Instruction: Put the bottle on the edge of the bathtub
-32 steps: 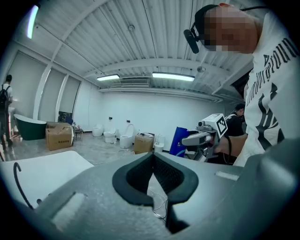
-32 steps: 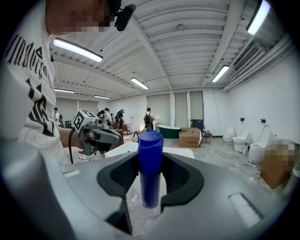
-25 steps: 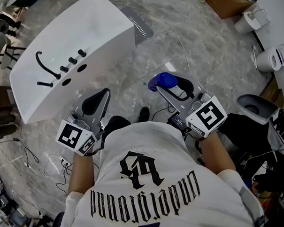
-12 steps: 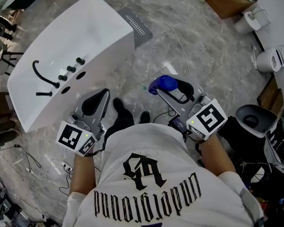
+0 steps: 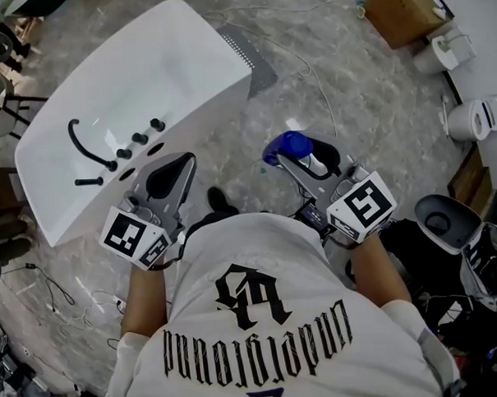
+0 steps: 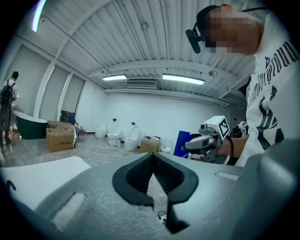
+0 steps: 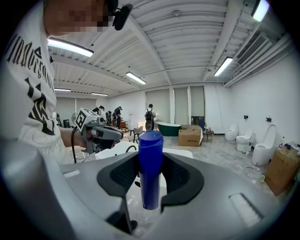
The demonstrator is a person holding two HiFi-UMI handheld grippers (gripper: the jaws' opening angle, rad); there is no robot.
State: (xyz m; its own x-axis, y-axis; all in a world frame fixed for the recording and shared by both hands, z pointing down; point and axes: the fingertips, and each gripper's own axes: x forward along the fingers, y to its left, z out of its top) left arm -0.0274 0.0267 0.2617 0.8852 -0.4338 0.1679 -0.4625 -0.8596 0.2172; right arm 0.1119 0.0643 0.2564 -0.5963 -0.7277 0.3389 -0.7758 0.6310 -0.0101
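Right claw [image 5: 291,153] clamped on the blue bottle [image 5: 284,143], held in the air above the marble floor [image 5: 351,90], apart from the white bathtub [image 5: 177,65] on the left. In the head view only the bottle's rounded blue end and a bit of white show. The rest is covered by the claw. Left claw [image 5: 175,166] clenched, nothing in it, near the tub's closer end. Tub is glossy and smooth, with a curved black faucet [image 5: 88,141] and round black knobs [image 5: 139,137] on its deck.

Left gripper view: ridged black pads meet at the tips, leaving an empty loop behind them. Tub [image 6: 37,176] is only a white patch low left, mostly behind the grey claw body.

Right gripper view: bottle [image 7: 150,140] upright between the pads, which press both its sides. It's a plain blue cylinder with a flat top, no label to make out. Tub [image 7: 123,149] mostly hidden behind claw and bottle.
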